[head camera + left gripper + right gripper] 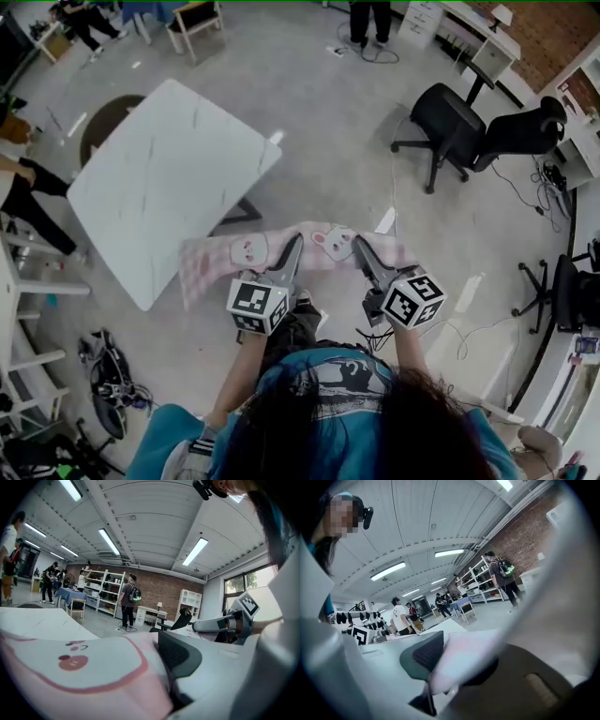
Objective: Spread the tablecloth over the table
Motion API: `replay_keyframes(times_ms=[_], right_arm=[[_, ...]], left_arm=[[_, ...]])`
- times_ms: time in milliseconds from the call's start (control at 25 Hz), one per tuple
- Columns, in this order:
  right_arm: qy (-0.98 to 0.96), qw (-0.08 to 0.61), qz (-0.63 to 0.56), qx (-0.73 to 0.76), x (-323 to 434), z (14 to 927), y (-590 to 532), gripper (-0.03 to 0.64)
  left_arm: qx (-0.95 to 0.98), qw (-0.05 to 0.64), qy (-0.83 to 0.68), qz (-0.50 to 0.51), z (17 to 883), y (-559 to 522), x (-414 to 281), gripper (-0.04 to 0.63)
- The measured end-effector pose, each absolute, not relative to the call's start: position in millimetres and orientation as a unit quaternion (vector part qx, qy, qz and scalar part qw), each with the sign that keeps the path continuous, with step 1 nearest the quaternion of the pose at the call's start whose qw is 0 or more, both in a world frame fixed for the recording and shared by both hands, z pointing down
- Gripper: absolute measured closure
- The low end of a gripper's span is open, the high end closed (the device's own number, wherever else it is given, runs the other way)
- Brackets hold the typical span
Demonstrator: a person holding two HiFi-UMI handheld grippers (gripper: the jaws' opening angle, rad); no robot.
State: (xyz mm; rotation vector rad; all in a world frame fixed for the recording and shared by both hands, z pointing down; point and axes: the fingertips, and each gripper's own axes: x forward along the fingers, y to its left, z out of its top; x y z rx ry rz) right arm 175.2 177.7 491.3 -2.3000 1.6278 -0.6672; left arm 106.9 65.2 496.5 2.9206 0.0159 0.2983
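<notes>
Now you hold the cloth stretched in the air: left gripper and right gripper each clamp its edge, near the desk.

The tablecloth pinched in both pairs of jaws is soft, matt cloth, pale pink with printed cartoon faces, lying in loose folds either side of the jaws. The left gripper and right gripper have smooth, matt grey plastic shells; the pads look dark, ribbed and rubbery. Ahead of the jaws, the surface is white, smooth and marble-veined with a faint sheen. The floor beneath the jaws is smooth, grey and concrete-like
</notes>
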Motion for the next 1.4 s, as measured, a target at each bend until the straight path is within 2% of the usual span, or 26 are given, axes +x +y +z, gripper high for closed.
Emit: replay_keyframes(times_ms=[640, 1000, 1400], right_arm=[[0.677, 0.086, -0.268, -0.680, 200.6, 498.8, 117.1, 0.526], [0.774, 0.052, -0.262, -0.573, 213.0, 480.0, 100.0, 0.522], [0.855, 0.045, -0.156, -0.493, 209.5, 409.6, 60.4, 0.520]], left_arm=[[0.975, 0.128, -0.153, 0.100, 495.5, 33.1, 98.8, 0.494], [0.951, 0.092, -0.283, 0.079, 472.0, 47.8, 93.9, 0.492], [0.925, 0.040, -0.375, 0.036, 406.0, 30.9, 84.0, 0.491]])
